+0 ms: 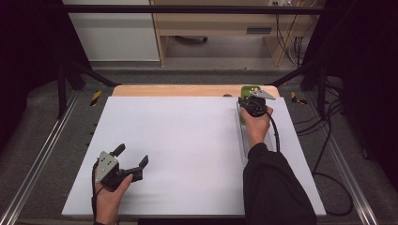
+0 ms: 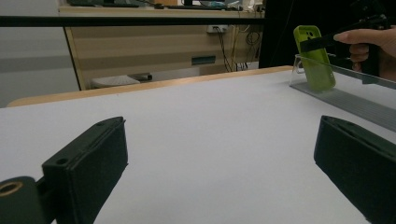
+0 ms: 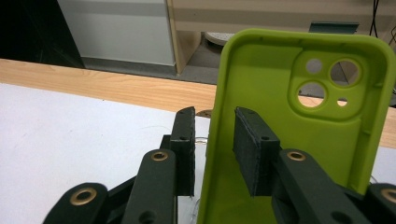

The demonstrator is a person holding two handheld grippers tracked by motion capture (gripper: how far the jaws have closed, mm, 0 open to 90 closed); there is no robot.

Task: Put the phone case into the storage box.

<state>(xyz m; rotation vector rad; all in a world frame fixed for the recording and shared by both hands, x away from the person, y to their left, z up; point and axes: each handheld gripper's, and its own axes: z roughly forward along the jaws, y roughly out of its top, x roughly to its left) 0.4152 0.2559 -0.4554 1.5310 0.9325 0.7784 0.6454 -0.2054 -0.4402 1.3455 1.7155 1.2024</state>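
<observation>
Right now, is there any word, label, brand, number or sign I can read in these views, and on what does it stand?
None can be read.
Green phone case: plain inside, no brand or lettering, just camera cut-outs.
Grippers: the left gripper and right gripper carry no marking.
White table top: blank.
Dark plate on the wooden cabinet behind: too small and blurred to tell whether it bears text.
</observation>
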